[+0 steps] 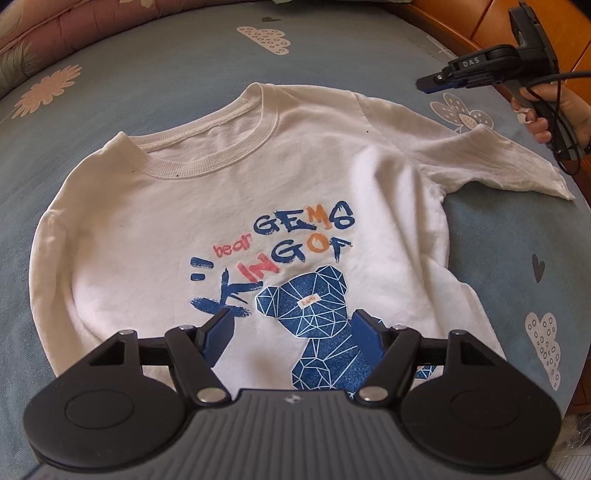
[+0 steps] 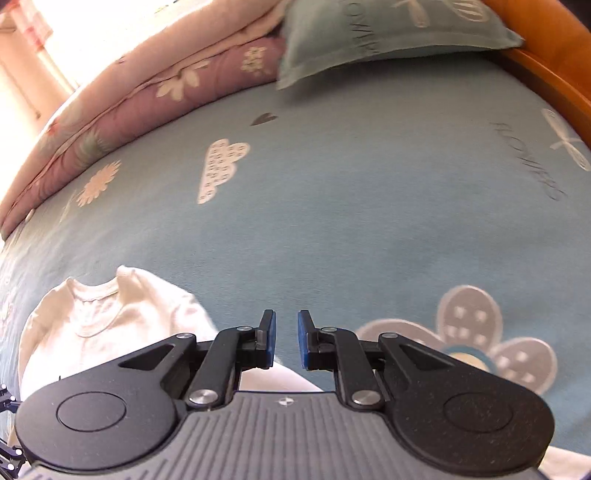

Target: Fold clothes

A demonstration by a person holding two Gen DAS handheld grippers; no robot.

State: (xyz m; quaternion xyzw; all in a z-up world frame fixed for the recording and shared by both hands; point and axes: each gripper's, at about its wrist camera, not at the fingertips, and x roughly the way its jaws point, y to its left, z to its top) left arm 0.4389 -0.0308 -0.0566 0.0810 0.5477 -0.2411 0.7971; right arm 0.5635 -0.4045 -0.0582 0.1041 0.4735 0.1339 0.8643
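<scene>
Hovering spread and empty over the printed chest, the left claw (image 1: pixel 291 332) is waiting above a white cotton bear-print T-shirt (image 1: pixel 207 206) lying face-up on the blue patterned bed sheet (image 1: pixel 147 74). Farther off, the right claw (image 2: pixel 286 338) is standing slightly parted, gripping nothing, so one sleeve looks tucked and most folding seems left.

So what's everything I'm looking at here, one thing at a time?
T-shirt: one, white with a blue bear print, spread flat on the bed, front up.
Bedsheet: one, blue-grey with flower and cloud patterns, under the shirt.
Quilt: one, pink and mauve, floral, folded along the bed's far edge.
Pillow: one, pale green, at the head of the bed.
Bed frame: one, orange wood, along the side.
Left claw: black with blue pads, open over the bear print.
Right claw: black with blue pads, slightly open, empty, beside the shirt.
Hand: one, gripping the right claw's handle.
</scene>
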